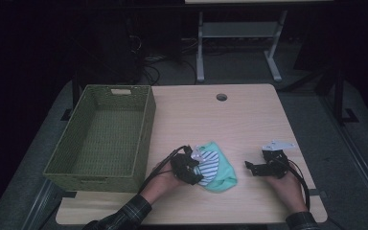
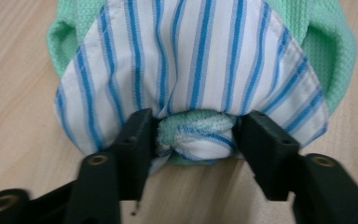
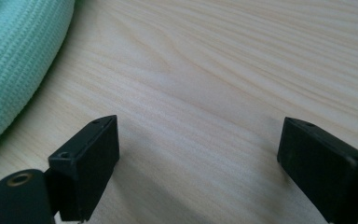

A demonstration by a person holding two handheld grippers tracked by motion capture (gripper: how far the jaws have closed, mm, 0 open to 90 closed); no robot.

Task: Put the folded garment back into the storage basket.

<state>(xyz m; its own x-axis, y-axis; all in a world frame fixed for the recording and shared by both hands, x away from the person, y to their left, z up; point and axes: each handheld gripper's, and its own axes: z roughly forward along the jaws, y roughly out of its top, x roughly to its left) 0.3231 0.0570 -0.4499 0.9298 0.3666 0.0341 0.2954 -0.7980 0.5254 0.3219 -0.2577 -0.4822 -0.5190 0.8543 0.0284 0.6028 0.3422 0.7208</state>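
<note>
1. Cloth bundle: a mint-green knitted cloth folded around a white fabric with blue stripes (image 1: 215, 167) lies on the pale wooden table (image 1: 249, 120), near its front edge and between the two hands. In the high view its long axis runs from far-left to near-right, striped face up and towards the left hand.
2. In the left gripper view the stripes (image 2: 191, 56) fan away from the jaws, and green knit shows at both far corners.
3. Left gripper (image 2: 196, 135): its jaws pinch a bunched fold of striped and green fabric at the bundle's near edge.
4. Right gripper (image 3: 198, 154): jaws spread wide over bare wood, holding nothing; the green knit (image 3: 18, 60) lies just beside one jaw.
5. Olive-green woven rectangular basket (image 1: 146, 129) stands at the table's left side, near the bundle; nothing is seen inside it.
</note>
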